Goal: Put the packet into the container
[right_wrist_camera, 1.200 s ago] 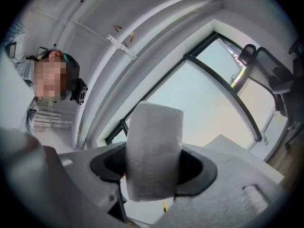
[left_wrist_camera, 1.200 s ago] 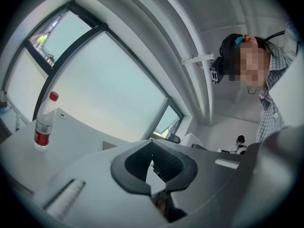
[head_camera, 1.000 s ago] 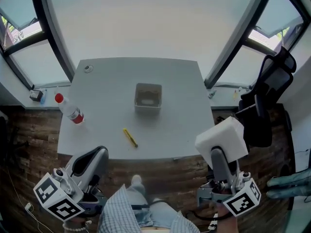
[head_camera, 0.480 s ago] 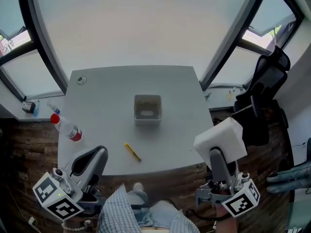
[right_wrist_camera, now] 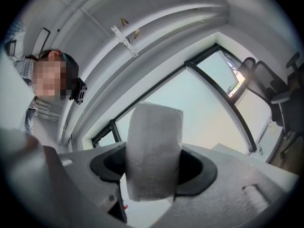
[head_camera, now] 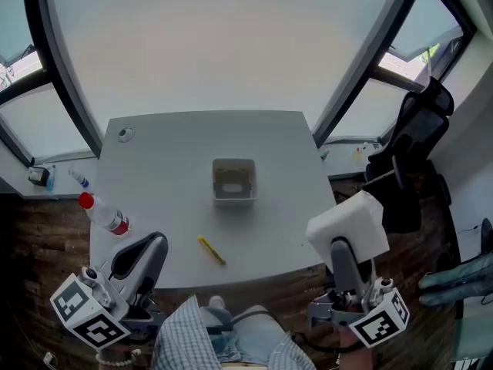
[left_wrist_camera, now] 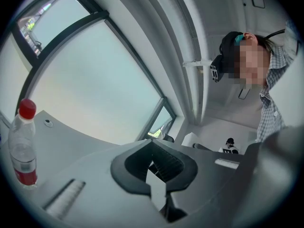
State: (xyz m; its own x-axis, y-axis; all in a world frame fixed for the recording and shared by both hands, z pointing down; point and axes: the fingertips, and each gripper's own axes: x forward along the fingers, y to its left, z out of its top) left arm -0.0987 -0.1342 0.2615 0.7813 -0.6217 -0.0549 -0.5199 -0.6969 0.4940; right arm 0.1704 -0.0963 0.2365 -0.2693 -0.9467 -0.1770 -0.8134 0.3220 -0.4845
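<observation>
A white, soft packet (head_camera: 348,226) is clamped between the jaws of my right gripper (head_camera: 343,251), held up off the table's near right corner. In the right gripper view the packet (right_wrist_camera: 154,151) fills the gap between both pads. The grey open container (head_camera: 233,181) stands in the middle of the grey table (head_camera: 169,168), well ahead and left of the packet. My left gripper (head_camera: 145,254) hovers at the table's near left edge, jaws together with nothing in them; its pads meet in the left gripper view (left_wrist_camera: 159,167).
A clear bottle with a red cap (head_camera: 104,214) lies near the table's left edge, also seen as the bottle (left_wrist_camera: 21,146). A small yellow item (head_camera: 210,250) lies near the front edge. A dark chair (head_camera: 412,153) stands at the right. Windows surround the table.
The head view has shifted, so the table and container sit a little lower in the picture. Both grippers keep their places, and the packet stays gripped.
</observation>
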